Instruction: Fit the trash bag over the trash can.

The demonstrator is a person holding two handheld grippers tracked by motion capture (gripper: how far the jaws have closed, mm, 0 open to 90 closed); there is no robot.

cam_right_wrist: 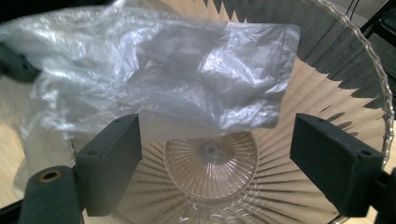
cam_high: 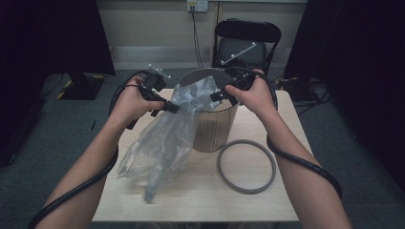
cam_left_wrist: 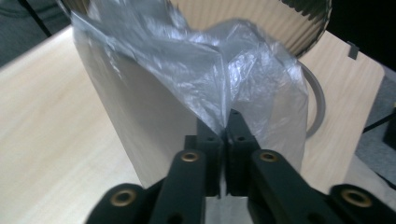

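Plastic bag (cam_high: 165,138) edge pinched by left fingers (cam_left_wrist: 205,140); right fingers (cam_right_wrist: 112,158) spread above bin (cam_high: 215,129).

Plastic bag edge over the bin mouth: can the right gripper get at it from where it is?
Probably yes: the right gripper is open above the bin, and the plastic bag hangs just beyond its jaws, unobstructed.

A recording lab or studio is suggested: black curtains (cam_high: 52,33) are hung at both sides, a wall socket (cam_high: 197,5) is fitted behind a folding chair (cam_high: 246,45), and grey carpet (cam_high: 67,129) is laid beneath a small wooden table (cam_high: 200,195).
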